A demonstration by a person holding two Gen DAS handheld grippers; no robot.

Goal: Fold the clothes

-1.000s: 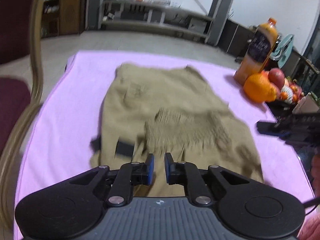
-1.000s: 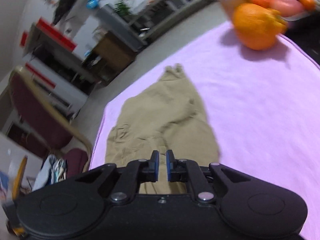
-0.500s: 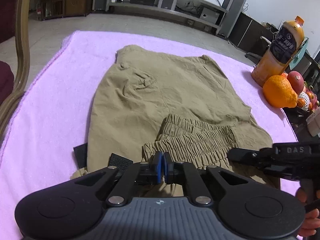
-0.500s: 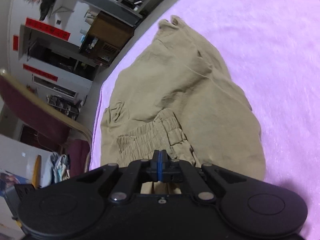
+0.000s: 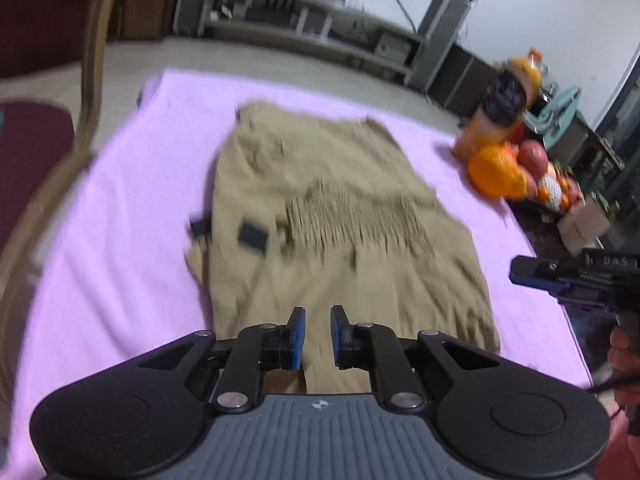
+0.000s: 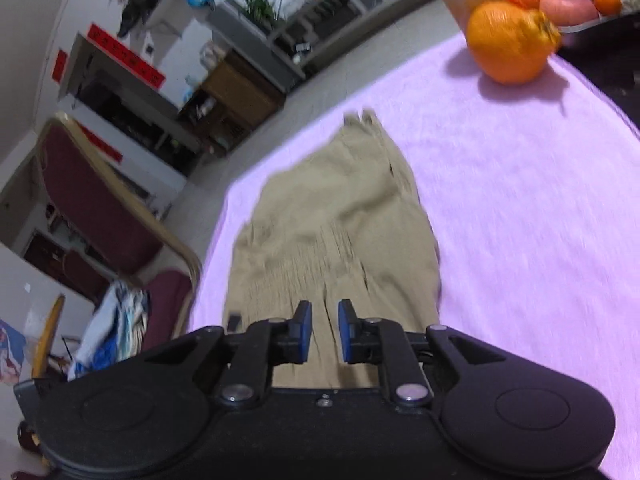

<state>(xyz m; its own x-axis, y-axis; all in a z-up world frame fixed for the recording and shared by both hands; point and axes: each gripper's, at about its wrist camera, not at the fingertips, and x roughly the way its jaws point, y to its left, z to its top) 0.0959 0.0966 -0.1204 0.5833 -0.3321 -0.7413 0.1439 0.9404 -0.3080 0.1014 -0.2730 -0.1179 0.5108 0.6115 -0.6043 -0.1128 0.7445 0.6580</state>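
Khaki trousers (image 5: 320, 216) lie folded on the pink cloth (image 5: 120, 240), with the elastic waistband laid over the middle and two black tabs at the left edge. They also show in the right wrist view (image 6: 340, 236). My left gripper (image 5: 318, 336) is open a little and empty above the near edge of the trousers. My right gripper (image 6: 323, 330) is open a little and empty above the trousers' near end; it also shows at the right of the left wrist view (image 5: 532, 276).
An orange (image 5: 492, 172), other fruit and a juice bottle (image 5: 504, 108) stand at the far right of the cloth. The orange (image 6: 508, 44) also shows in the right wrist view. A maroon chair (image 5: 36, 152) with a gold frame stands to the left.
Both grippers were shut on the trousers' near edge half a second ago. Now both have opened, let the fabric go and pulled back and up from the table.
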